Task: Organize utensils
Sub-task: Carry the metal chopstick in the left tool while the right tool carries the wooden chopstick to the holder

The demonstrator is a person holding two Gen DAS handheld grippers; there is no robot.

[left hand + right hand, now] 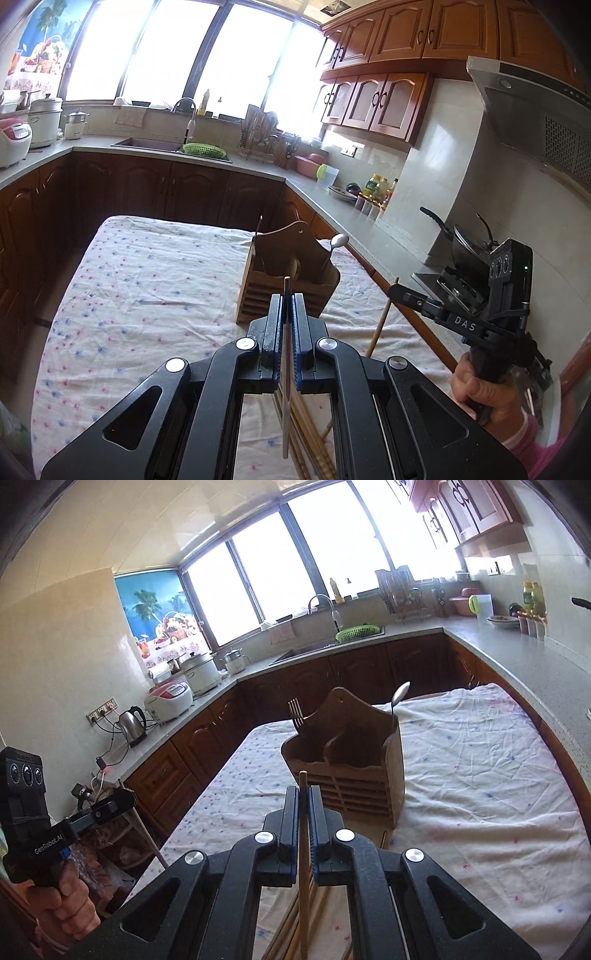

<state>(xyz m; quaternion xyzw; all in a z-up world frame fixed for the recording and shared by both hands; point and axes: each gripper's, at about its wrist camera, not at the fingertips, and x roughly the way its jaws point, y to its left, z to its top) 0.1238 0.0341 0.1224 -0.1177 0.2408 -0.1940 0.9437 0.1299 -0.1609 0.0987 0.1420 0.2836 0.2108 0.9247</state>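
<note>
A wooden utensil holder [291, 280] [347, 764] stands on the flowered cloth. A fork [295, 712] sticks out of its left compartment and a spoon [400, 692] [339, 240] out of its right. My left gripper [287, 299] is shut on a thin silver metal utensil [285, 387] that stands upright between the pads, just short of the holder. My right gripper [303, 790] is shut on a wooden chopstick [303, 849], also near the holder; in the left wrist view the right gripper [397, 291] hangs at the right with the chopstick [380, 325] below it. Several more chopsticks [314, 439] [284, 930] lie on the cloth under the grippers.
The cloth-covered table [147, 288] is ringed by dark cabinets and a grey counter [332, 199]. A sink with a green basket [203, 149] is at the back, cookers [199, 672] and a kettle [131, 720] on the left counter, and a pan on the stove [465, 243] at the right.
</note>
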